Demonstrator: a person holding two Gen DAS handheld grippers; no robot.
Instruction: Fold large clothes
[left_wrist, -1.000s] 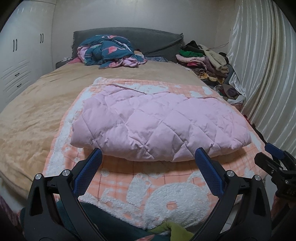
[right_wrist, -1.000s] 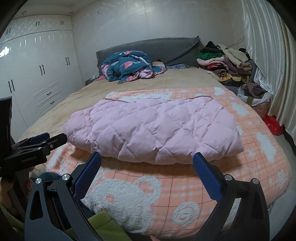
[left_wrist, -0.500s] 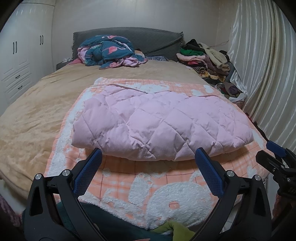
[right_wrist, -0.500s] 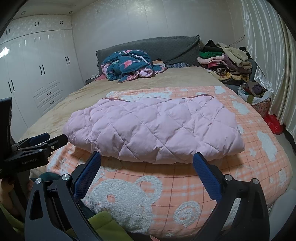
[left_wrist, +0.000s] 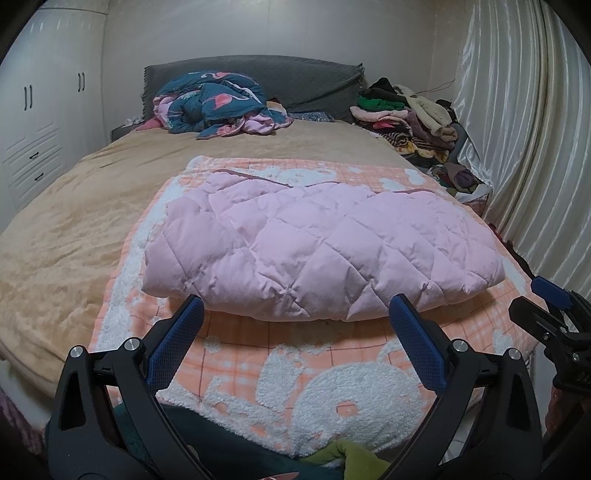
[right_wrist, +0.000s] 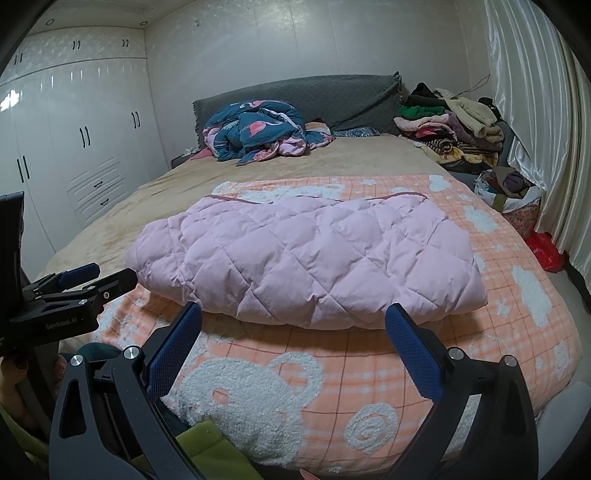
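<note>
A pink quilted coat (left_wrist: 317, 251) lies folded on the orange bear blanket (left_wrist: 332, 387) at the bed's near end; left gripper (left_wrist: 295, 314) and right gripper (right_wrist: 293, 317) hover spread, empty; little has shifted in the past second, so folding appears finished.

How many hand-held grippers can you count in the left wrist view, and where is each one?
2. The left hand-held gripper fills the bottom foreground, jaws open before the pink quilted coat. The right hand-held gripper enters at the right edge, only partly visible, also open.
</note>
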